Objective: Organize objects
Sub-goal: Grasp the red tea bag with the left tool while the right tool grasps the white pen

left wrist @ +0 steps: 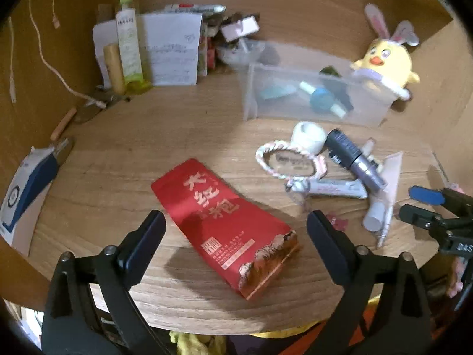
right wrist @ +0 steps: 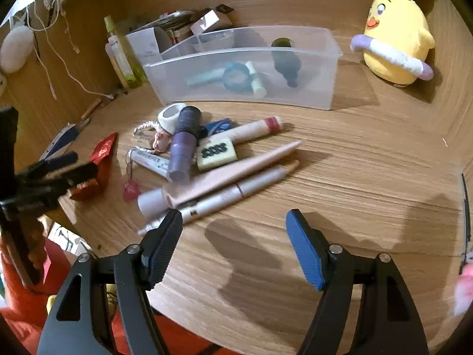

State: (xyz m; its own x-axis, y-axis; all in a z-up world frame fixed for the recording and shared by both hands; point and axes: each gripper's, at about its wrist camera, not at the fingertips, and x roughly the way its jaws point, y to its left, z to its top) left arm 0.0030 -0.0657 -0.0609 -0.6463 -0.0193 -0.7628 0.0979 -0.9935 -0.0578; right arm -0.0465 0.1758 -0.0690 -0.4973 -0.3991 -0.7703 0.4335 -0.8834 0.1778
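A red foil tea pouch (left wrist: 224, 222) lies flat on the wooden desk, also in the right wrist view (right wrist: 97, 165). My left gripper (left wrist: 236, 236) is open and hangs just above it, jaws either side, not touching. My right gripper (right wrist: 233, 236) is open and empty over bare desk, near a pile of small items: a purple tube (right wrist: 183, 145), a pink pen (right wrist: 236, 168), a silver pen (right wrist: 224, 198), a mahjong-tile eraser (right wrist: 217, 152) and a white roll (right wrist: 171, 117). A clear plastic bin (right wrist: 245, 71) behind the pile holds several small items.
A yellow chick plush (right wrist: 396, 35) stands at the back right. A green spray bottle (left wrist: 128, 38), white papers (left wrist: 174, 50) and boxes stand at the back left. A blue-white box (left wrist: 26, 189) lies at the left wall. The desk's front edge is just below the grippers.
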